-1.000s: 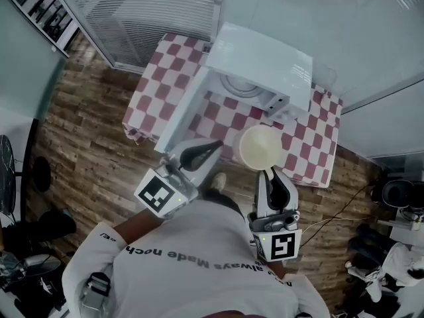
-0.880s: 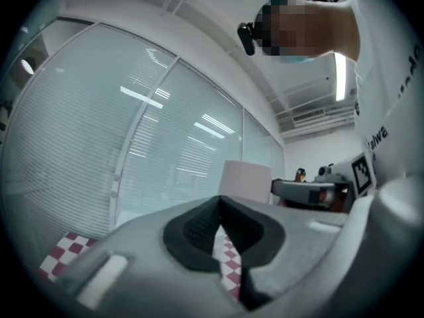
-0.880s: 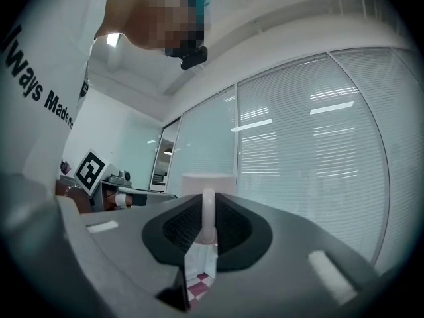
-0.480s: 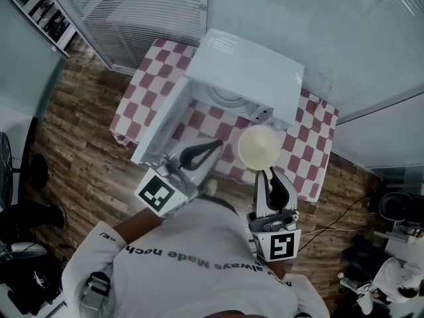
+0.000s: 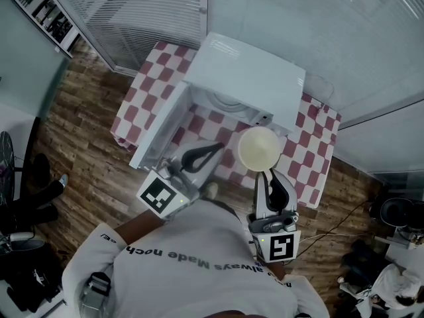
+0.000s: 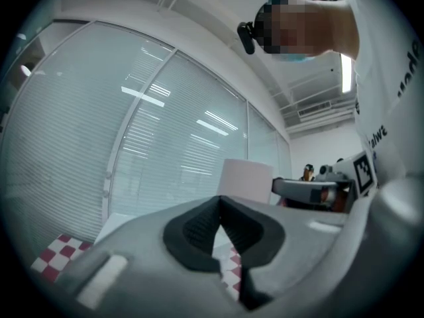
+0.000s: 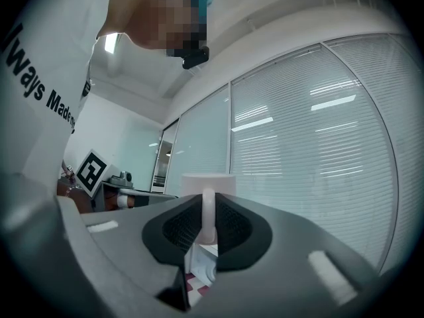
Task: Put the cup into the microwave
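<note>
My right gripper (image 5: 269, 176) is clamped tight on the cup's (image 5: 260, 148) handle (image 7: 208, 218). In the right gripper view the white strap of the handle stands upright between the two black pads (image 7: 180, 227), which press on it from either side. The cup hangs just past my fingertips, upright, mouth to the ceiling, with the handle turned back toward me. It is in the air over the near part of the table (image 5: 142, 91) and rests on nothing.

My left gripper (image 6: 220, 207) has its jaws together at the tips and nothing between them. It hangs level beside the cup, on the side where the microwave's (image 5: 248, 68) door (image 5: 159, 134) stands swung wide open.

What matters next is where the cavity (image 5: 225, 101) lies from the cup. Seen from the head view, the opening faces me and the cup sits in front of its right end, close to the control-panel side and apart from the front edge. So I judge the way in to be straight ahead with a small shift to my left, to clear the panel and reach the middle of the cavity. The right hand has the cup, so this move is its own. The left is nearer the door and is better placed to handle that afterward. I should hold the cup upright and carry it in with the body leading and the handle trailing.
</note>
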Tool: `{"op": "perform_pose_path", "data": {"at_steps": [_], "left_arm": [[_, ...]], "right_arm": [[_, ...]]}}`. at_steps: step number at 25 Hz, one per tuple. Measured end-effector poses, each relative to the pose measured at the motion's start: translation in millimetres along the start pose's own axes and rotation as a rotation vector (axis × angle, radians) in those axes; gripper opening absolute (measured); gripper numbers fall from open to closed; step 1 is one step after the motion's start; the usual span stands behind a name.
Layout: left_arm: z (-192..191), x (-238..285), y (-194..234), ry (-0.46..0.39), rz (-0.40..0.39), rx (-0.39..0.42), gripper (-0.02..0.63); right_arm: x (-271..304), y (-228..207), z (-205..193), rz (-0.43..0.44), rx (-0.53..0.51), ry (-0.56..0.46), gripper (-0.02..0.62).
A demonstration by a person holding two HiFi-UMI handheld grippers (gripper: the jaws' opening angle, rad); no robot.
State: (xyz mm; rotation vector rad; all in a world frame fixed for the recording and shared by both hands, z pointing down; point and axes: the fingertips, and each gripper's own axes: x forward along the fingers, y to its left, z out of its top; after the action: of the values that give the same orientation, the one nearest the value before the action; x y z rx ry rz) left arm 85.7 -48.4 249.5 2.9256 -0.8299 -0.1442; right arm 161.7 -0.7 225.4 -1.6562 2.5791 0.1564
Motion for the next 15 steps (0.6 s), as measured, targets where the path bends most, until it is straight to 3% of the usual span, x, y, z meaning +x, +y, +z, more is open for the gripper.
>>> {"op": "perform_pose_path", "data": {"at_steps": [9,15], "left_arm": [[-3.5,-4.3,46.1,0.005,-0.014,0.016,0.003],[-8.9,-1.7,73.0,0.031,-0.025,-0.016,0.003]], "right_arm": [[45.0,12.4,-4.6,-0.007,-0.015,0.014,0.038],[66.8,15.6,-23.1,-0.021,-0.018,0.047,0.038]]}}
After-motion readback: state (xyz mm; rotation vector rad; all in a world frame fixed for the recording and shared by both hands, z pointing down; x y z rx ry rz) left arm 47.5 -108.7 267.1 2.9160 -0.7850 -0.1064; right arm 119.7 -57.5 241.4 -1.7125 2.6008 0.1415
